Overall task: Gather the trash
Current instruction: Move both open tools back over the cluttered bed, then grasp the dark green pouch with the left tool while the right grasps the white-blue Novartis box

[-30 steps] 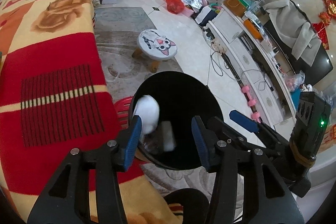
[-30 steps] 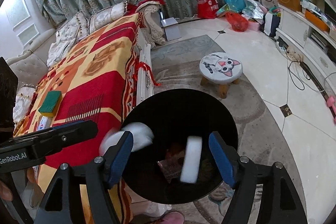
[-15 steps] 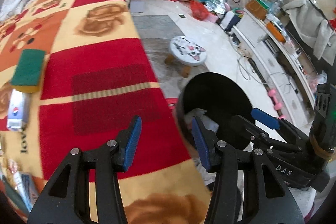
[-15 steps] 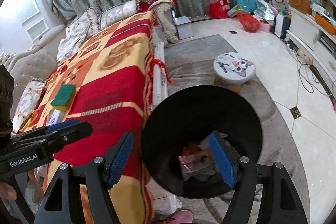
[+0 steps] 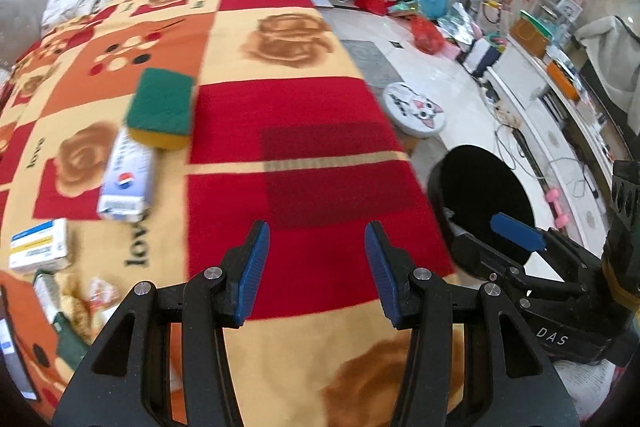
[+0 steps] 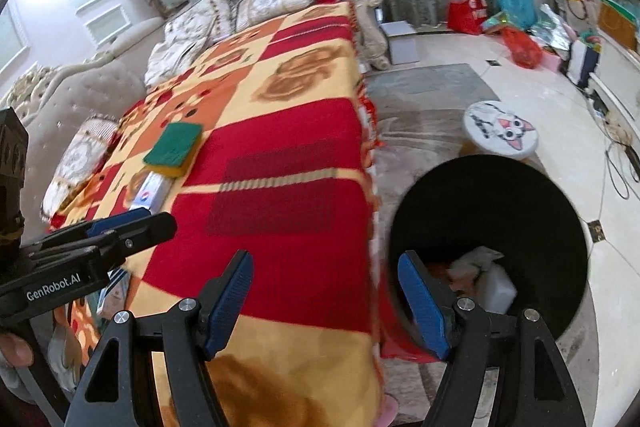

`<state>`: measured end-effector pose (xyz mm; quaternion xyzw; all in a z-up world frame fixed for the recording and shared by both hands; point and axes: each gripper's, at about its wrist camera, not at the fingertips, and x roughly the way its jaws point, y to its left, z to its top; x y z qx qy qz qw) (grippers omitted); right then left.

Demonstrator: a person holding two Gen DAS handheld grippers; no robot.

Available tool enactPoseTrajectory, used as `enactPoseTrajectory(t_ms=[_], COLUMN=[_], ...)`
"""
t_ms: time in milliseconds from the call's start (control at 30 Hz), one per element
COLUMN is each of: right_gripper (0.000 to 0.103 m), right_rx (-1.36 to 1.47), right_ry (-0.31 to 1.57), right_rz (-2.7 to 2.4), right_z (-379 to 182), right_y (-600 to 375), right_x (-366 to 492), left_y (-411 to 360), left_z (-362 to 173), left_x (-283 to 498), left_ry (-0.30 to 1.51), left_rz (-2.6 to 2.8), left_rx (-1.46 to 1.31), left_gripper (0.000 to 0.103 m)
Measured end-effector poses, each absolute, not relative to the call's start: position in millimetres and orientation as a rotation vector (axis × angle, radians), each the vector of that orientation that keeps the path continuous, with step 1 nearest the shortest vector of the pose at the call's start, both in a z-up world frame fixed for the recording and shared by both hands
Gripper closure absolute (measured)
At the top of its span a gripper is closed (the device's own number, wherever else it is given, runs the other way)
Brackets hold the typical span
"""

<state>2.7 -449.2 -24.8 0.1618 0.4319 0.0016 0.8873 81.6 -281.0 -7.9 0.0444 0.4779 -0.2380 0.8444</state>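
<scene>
- Over red/yellow blanket (image 5: 304,187): left gripper (image 5: 316,267), blue pads spread apart, nothing btwn them.
- Above blanket edge, beside bin: right gripper (image 6: 324,303), jaws wide, nothing held; right pad in front of bin mouth.
- On floor just beside blanket's hanging edge: black trash bin (image 6: 492,203), round, open top.
- Inside bin, low down: white crumpled trash (image 6: 474,259) + white block (image 6: 496,289), w/ orange bits beside; rest too dark to tell.
- On blanket, far-left area: green/yellow sponge (image 5: 162,113), lying flat, touching upper end of white Pepsi-logo pack (image 5: 126,183).
- Nearer left edge: white/blue box (image 5: 38,247), apart from Pepsi pack; below it more small wrappers (image 5: 96,297), blurred, can't ID.
- On rug past bin: cat-face stool (image 6: 500,129), upright.
- By far curtain: red bag (image 6: 466,7) + teal bag (image 6: 514,1), side by side on floor.
- At head of blanket: 2 patterned cushions (image 6: 240,7).
- In right wrist view, at left: left gripper's arm w/ "GenRobot.AI" label.
</scene>
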Motion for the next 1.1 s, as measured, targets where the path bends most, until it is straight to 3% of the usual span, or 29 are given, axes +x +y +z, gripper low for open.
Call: enactPoseTrajectory(t_ms=[767, 1100], right_gripper=[0.028, 0.028], right_rx=[0.230, 0.187], right_ry=[0.977, 1.007], right_rz=[0.281, 0.343], right_z=[-33, -42], right_y=[-314, -283], right_x=[57, 62], left_y=[-84, -57], left_z=[-11, -37], left_x=[90, 53], left_ry=[1.059, 1.157], left_rz=[-0.197, -0.182], left_rx=[0.004, -0.076], left_gripper=[0.055, 0.055])
